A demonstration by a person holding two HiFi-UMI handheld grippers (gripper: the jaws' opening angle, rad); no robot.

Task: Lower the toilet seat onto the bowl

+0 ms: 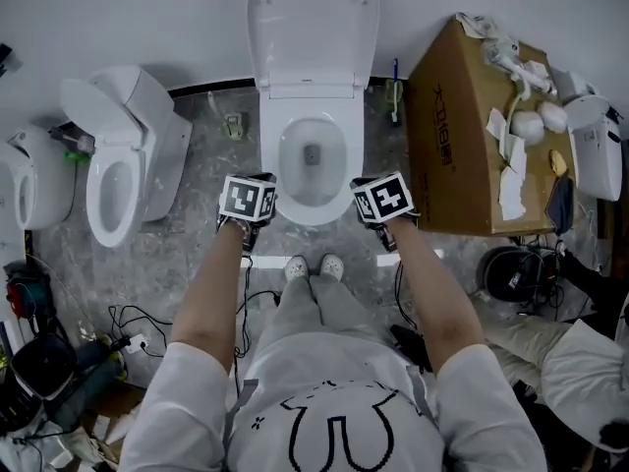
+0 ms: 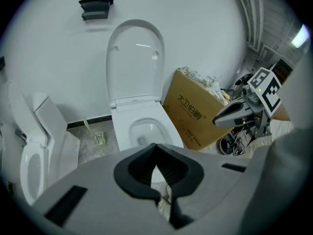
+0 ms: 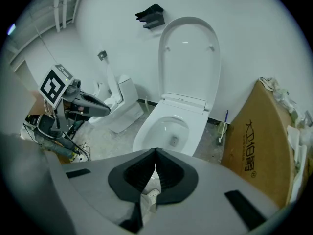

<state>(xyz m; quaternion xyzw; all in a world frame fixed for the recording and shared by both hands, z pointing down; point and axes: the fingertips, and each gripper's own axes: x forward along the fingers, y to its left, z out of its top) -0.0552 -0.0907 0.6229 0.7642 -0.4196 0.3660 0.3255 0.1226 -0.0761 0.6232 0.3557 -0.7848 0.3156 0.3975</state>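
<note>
**Seat Up, Both Claws Shut**

A person is standing right in front of a white toilet. The toilet seat (image 1: 313,28) is standing straight up at the back, by the white wall (image 2: 205,28). It is not lying on the bowl (image 1: 312,160). The bowl is sitting open below it, with a little water at the bottom.

The person is holding one claw in each hand, out over the floor in front of the bowl. The left gripper (image 2: 156,150) is keeping its two jaws pressed together, with nothing between them. The right gripper (image 3: 156,153) is doing the same, squeezed together and holding nothing. Both claws are pointing down and forward at the toilet. Neither one is touching the seat or the bowl. They are well apart from the seat.

The person's shoes (image 1: 314,266) are showing on the grey floor (image 1: 206,146), just before the bowl. A second toilet (image 1: 118,165) is sitting to the left with its lid up. A big brown box (image 1: 472,136) is sitting to the right, just beside the bowl, with white things piled on top. Black wires (image 1: 147,337) are lying on the floor near the person's left side.
</note>
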